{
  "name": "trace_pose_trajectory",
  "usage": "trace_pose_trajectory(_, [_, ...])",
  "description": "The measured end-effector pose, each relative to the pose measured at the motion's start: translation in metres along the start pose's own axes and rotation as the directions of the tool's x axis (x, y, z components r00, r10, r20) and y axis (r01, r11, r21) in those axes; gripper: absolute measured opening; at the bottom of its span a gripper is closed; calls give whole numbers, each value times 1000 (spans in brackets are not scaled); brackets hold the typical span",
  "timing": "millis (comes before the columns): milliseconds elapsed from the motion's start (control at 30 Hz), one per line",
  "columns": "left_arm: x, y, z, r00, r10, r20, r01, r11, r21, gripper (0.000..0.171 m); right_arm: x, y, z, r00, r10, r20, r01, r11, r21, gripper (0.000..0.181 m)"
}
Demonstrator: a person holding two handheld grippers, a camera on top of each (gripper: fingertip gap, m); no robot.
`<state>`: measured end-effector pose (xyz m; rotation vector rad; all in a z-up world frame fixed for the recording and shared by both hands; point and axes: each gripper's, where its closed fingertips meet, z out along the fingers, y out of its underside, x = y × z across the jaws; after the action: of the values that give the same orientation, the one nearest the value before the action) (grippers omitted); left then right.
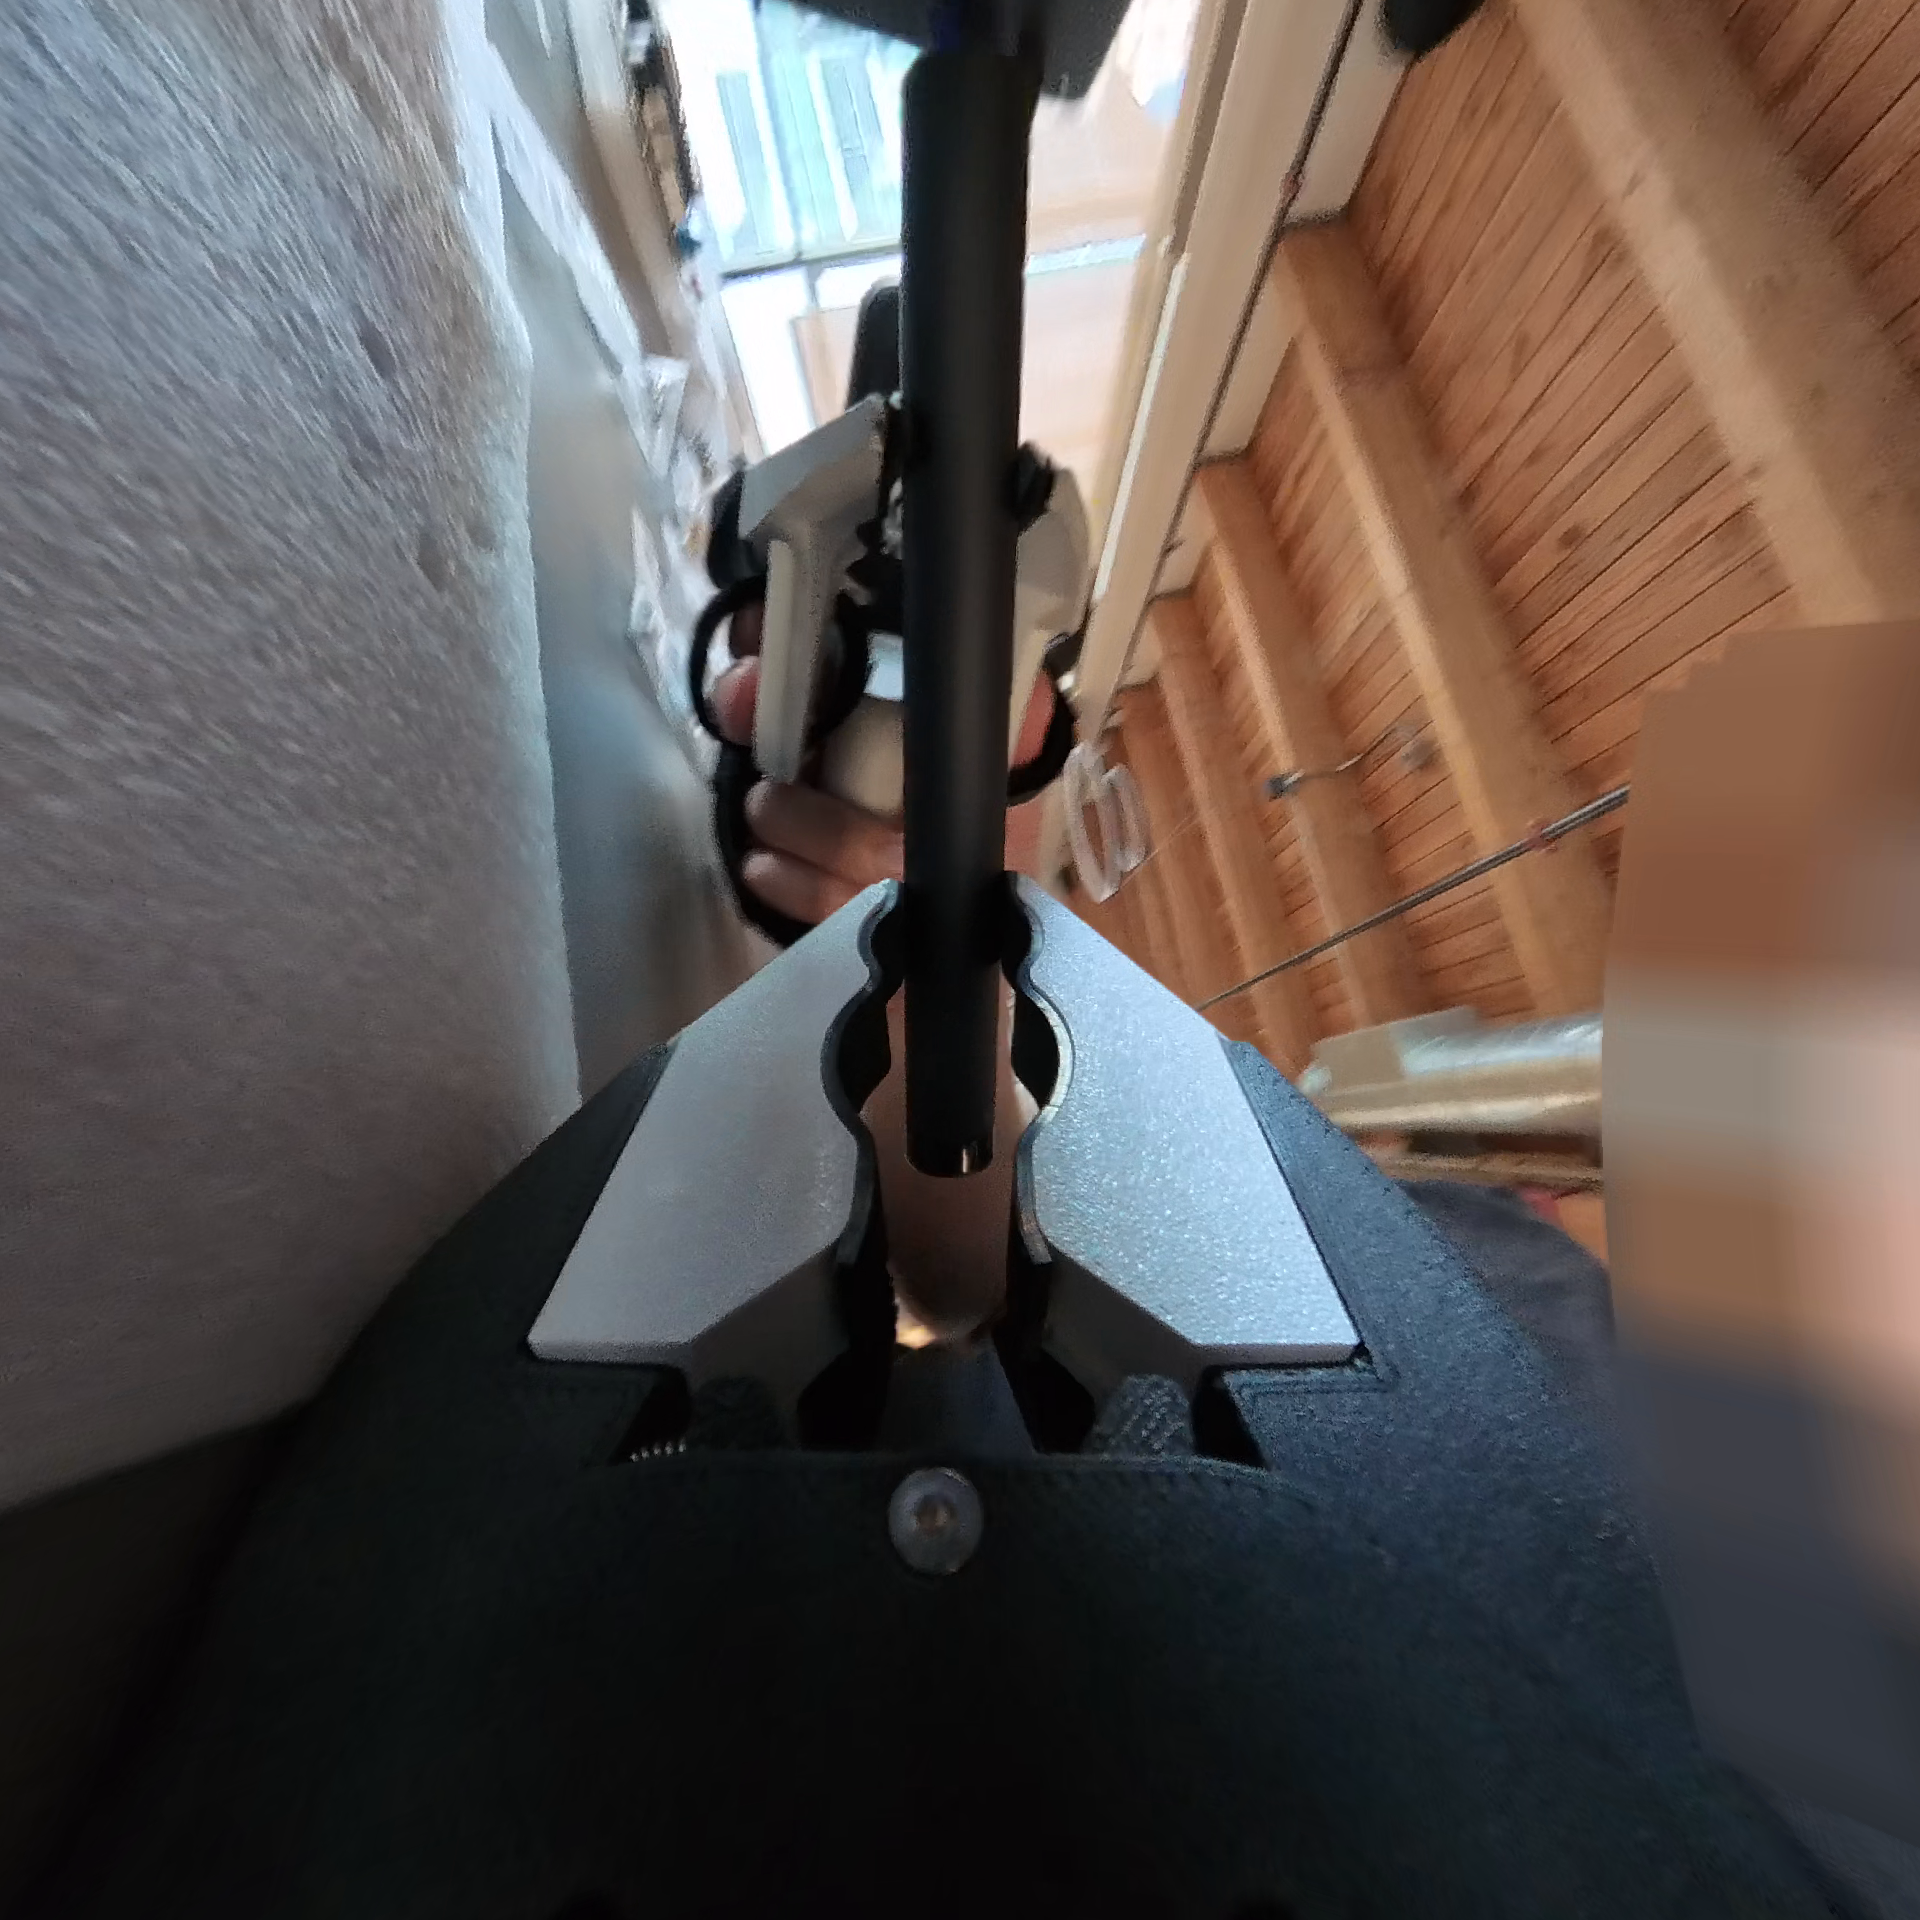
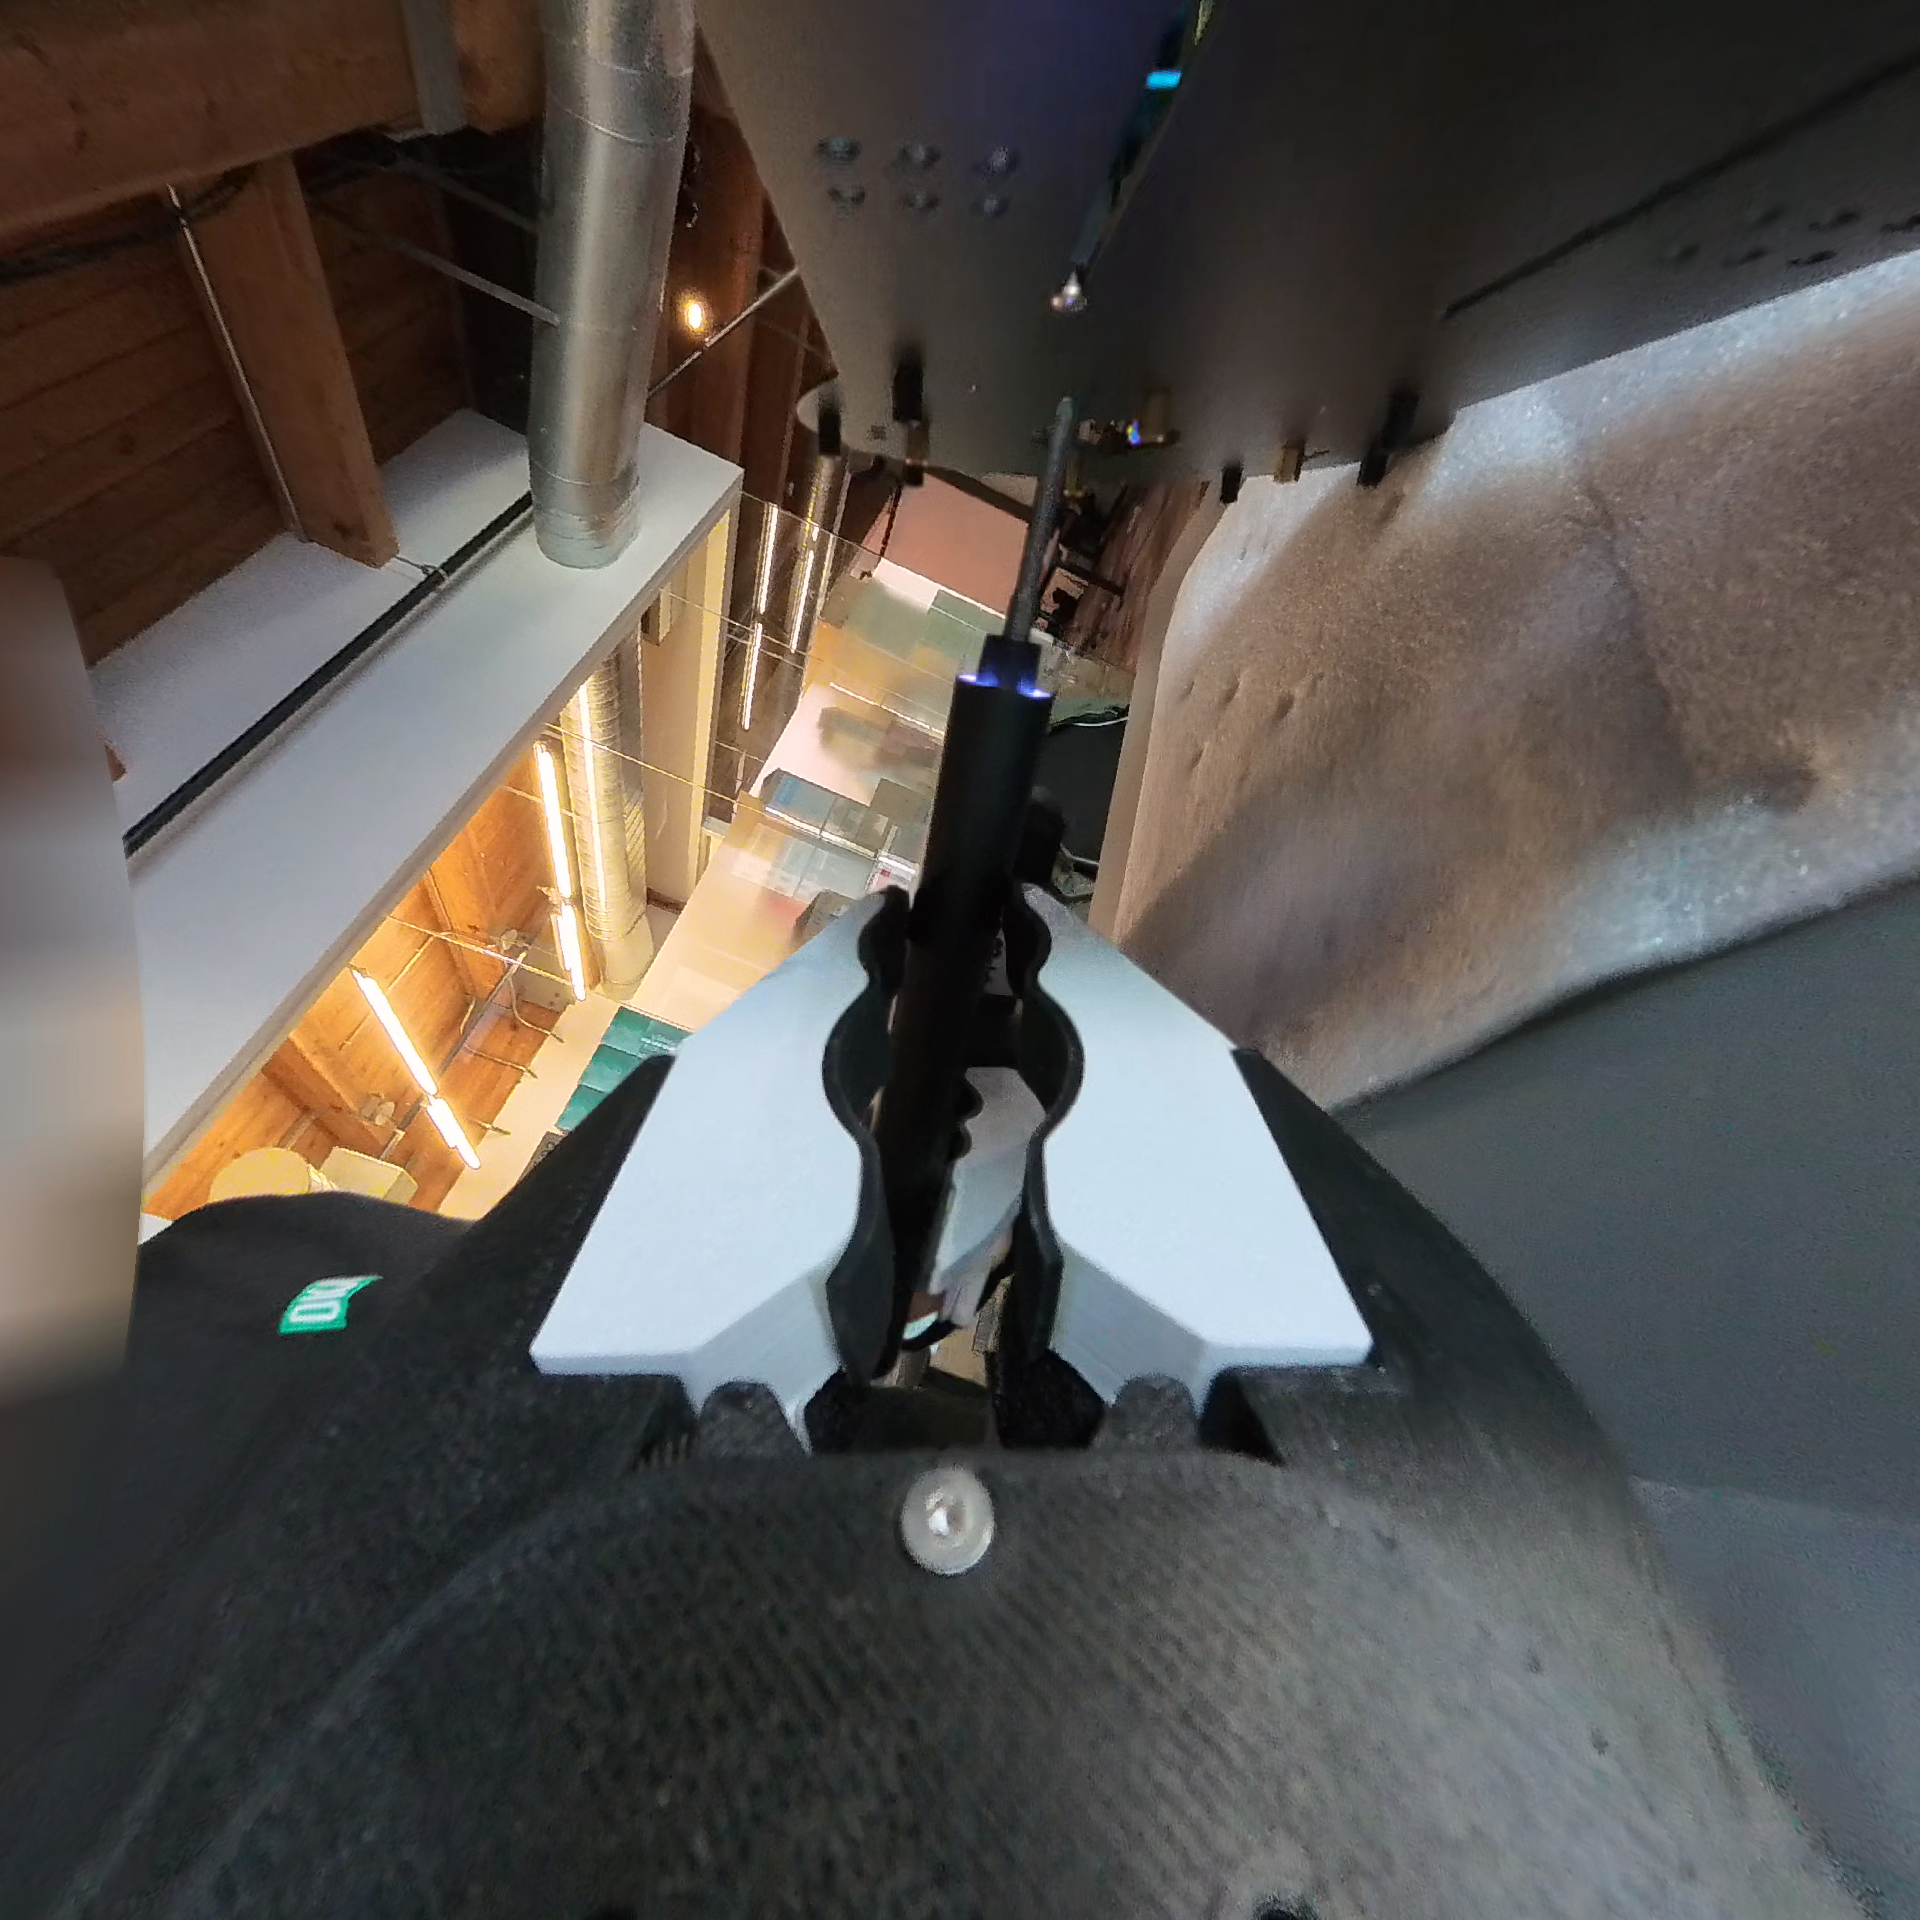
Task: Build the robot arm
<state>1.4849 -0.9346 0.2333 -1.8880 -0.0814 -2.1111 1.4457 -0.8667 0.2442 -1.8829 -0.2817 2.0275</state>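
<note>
The thing both grippers are on is a slim black electric screwdriver [image 2: 982, 831], pen-shaped, with a thin metal bit [image 2: 1044, 520] out front and small blue-white lights glowing around its nose. In the right wrist view the bit tip sits up against the edge of a grey metal chassis [image 2: 1039, 260] dotted with screws and standoffs, with white foam padding [image 2: 1455, 727] just beside it.

The left gripper [image 1: 951, 914] has its jaws closed on the rear part of the barrel; the butt end pokes back past the tips into the gap between the fingers. The right gripper [image 2: 956, 925] clamps the same barrel farther forward, jaws shut on it, and it also shows in the left view with a person's hand [image 1: 821, 831] wrapped around its handle.

My read on handling: the body looks rigid, light and smooth, so it could twist or slide in a pinch. The notched pads help there. I'd hold the barrel mid-length, never the bit, which looks thin enough to bend or skate off a screw head.

Wooden ceiling joists [image 1: 1507, 468] and a silver duct [image 2: 603, 312] sit behind.
</note>
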Motion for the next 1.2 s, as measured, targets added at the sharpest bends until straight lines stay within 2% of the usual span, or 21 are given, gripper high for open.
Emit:
trace_pose_trajectory(167, [3, 15, 3, 997, 78, -16, -79, 995, -63, 17, -15, 7, -10, 1000, -16, 5, 16, 1000, 9, 15])
trace_pose_trajectory(267, [9, 18, -6, 992, 117, -53, -120, 991, -64, 29, -25, 4, -24, 999, 26, 39, -29, 998, 62, 16])
trace_pose_trajectory(333, [11, 18, -18, 988, 148, -42, -151, 986, -73, 30, -27, 3, -34, 998, 58, 39, -61, 995, 80, 16])
trace_pose_trajectory(467, [18, 9, -55, 967, 255, 0, -253, 960, -117, 31, -13, 10, -55, 992, 55, -110, -49, 997, 58, 16])
trace_pose_trajectory(567, [21, -19, -91, 918, 391, 70, -382, 917, -113, 27, 0, 23, -69, 967, 61, -246, -61, 998, 10, 16])
trace_pose_trajectory(667, [24, -58, -124, 862, 489, 132, -478, 872, -103, 25, 10, 38, -79, 933, 89, -350, -105, 994, -27, 16])
trace_pose_trajectory(800, [26, -115, -154, 805, 561, 195, -559, 826, -68, 22, 20, 51, -84, 882, 83, -464, -140, 986, -89, 16])
trace_pose_trajectory(933, [25, -161, -177, 763, 598, 245, -612, 790, -24, 19, 26, 50, -88, 825, 68, -561, -148, 984, -98, 16])
trace_pose_trajectory(1067, [18, -191, -193, 735, 609, 298, -636, 772, -10, 17, 32, 49, -89, 752, 6, -659, -133, 981, -143, 16])
trace_pose_trajectory(1200, [16, -207, -199, 722, 616, 316, -649, 761, 1, 16, 39, 53, -87, 672, -83, -735, -124, 967, -223, 16])
